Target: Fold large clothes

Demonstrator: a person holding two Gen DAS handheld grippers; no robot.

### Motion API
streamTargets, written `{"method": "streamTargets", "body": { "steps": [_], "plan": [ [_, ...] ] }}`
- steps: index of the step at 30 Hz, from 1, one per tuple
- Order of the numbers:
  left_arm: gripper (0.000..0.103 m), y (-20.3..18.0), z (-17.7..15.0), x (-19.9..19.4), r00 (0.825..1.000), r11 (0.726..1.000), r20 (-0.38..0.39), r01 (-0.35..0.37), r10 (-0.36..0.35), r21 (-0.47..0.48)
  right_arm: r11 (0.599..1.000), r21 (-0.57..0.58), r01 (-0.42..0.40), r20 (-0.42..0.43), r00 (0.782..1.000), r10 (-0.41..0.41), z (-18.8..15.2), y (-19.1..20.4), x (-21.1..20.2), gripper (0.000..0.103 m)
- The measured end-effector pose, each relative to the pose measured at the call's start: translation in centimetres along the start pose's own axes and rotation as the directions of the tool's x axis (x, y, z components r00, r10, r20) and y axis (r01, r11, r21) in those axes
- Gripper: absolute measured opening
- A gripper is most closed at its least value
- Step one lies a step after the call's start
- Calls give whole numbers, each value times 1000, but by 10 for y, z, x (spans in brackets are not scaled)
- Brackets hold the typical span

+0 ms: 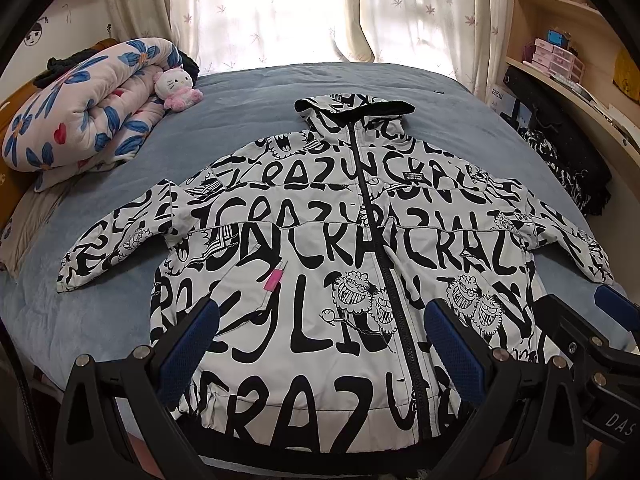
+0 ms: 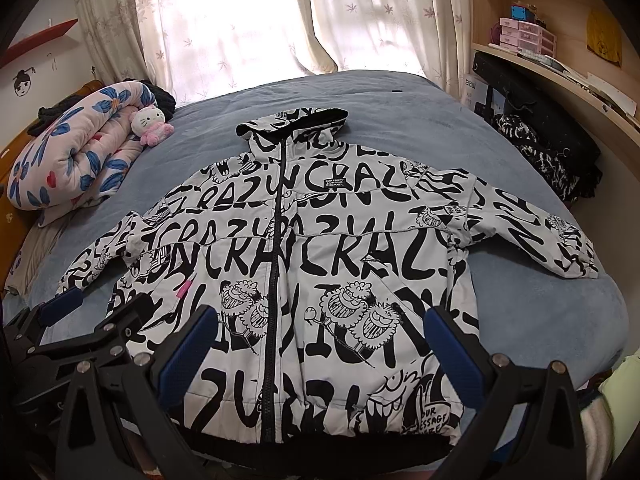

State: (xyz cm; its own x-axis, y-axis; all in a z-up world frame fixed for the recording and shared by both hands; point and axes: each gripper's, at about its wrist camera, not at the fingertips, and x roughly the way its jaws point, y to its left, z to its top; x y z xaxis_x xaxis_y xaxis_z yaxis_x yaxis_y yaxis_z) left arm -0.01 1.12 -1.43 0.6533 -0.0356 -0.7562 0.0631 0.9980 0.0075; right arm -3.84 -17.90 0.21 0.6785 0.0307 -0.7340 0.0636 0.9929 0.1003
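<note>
A: How far along is the fold?
B: Not begun, I'd say. Printed hooded jacket (image 1: 320,240) lies flat, zipped, front up on blue bed (image 1: 248,120), sleeves spread L/R.
A: Orientation?
B: Hood away from cams, hem nearest; long axis runs near-to-far.
A: Tools?
B: Left gripper (image 1: 320,336) and right gripper (image 2: 320,340) both spread wide, holding nothing, above hem.

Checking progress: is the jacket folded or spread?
Spread: jacket lies flat on the bed, zipped, both sleeves out sideways.
</note>
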Motion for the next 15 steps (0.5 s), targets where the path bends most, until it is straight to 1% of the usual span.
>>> {"method": "streamTargets", "body": {
  "steps": [15],
  "plan": [
    [102, 0, 0, 0, 1000, 1000, -2, 1, -1, 0, 1000, 0, -2, 1, 1000, 2, 0, 0, 0, 103]
  ]
}}
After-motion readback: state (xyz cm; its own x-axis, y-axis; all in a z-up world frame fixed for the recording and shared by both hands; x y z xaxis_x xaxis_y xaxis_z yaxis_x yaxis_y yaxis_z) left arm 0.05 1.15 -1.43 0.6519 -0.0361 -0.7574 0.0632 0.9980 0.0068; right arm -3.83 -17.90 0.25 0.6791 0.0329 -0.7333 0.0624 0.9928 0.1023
